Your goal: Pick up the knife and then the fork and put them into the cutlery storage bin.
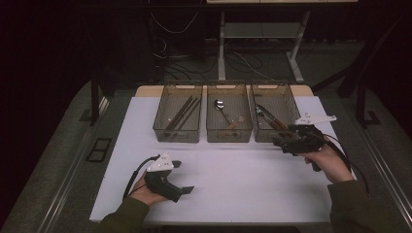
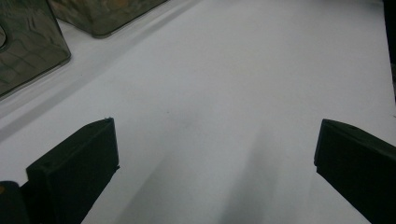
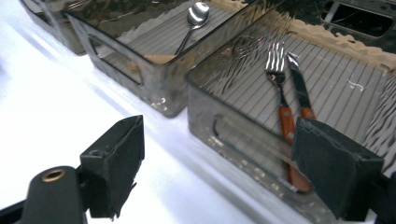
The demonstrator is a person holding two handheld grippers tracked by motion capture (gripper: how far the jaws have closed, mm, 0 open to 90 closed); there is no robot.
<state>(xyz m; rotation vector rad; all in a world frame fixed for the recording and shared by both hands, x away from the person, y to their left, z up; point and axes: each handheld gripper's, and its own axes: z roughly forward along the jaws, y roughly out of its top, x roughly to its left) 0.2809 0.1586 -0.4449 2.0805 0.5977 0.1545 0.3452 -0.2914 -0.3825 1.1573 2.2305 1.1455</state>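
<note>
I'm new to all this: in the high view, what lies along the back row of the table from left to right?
Bin with chopsticks → bin with a spoon → bin with a fork and knife, with the right gripper at its near edge.

Dim room, dark surround; white table [image 1: 233, 179] brightly lit, glare in gripper views; soft shadows, slight blur.

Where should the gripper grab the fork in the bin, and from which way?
Probably by the orange handle of the fork, coming down from above. It lies flat on the floor of the right bin, whose walls block the sides. The knife lies close beside it, so the open right gripper has little room.
</note>
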